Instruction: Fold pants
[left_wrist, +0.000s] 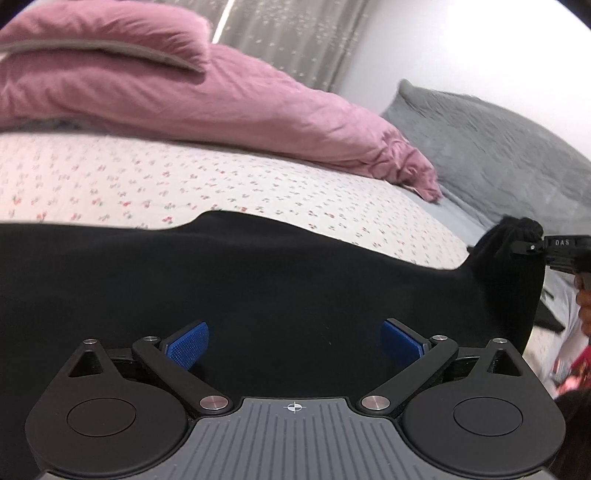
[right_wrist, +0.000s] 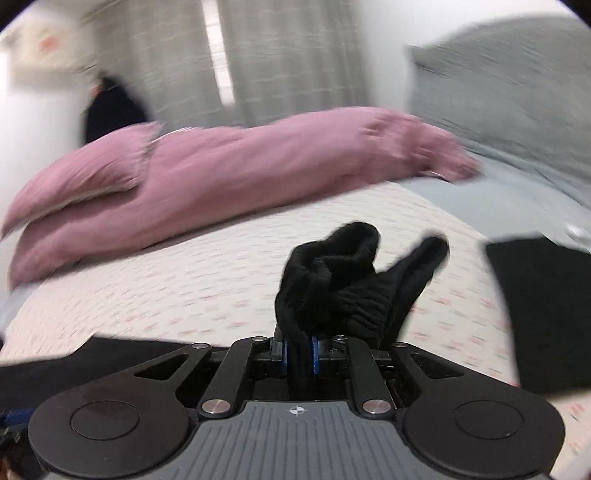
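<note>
Black pants (left_wrist: 258, 280) lie spread across the flowered bed sheet (left_wrist: 184, 184). My left gripper (left_wrist: 295, 343) hovers low over them, open, with its blue pads (left_wrist: 186, 345) wide apart and nothing pinched between them. At the right edge of the left wrist view, my right gripper (left_wrist: 535, 248) holds one end of the pants lifted off the bed. In the blurred right wrist view that gripper (right_wrist: 300, 354) is shut on a bunched wad of the black fabric (right_wrist: 332, 288), which sticks up between its pads. More black cloth (right_wrist: 543, 314) lies flat at the right.
A pink duvet (left_wrist: 184, 92) with a pink pillow (left_wrist: 92, 33) on it lies along the far side of the bed. A grey pillow (left_wrist: 498, 147) leans at the back right. Grey curtains (right_wrist: 288, 55) hang behind. A person's hand (left_wrist: 583, 299) shows at the right edge.
</note>
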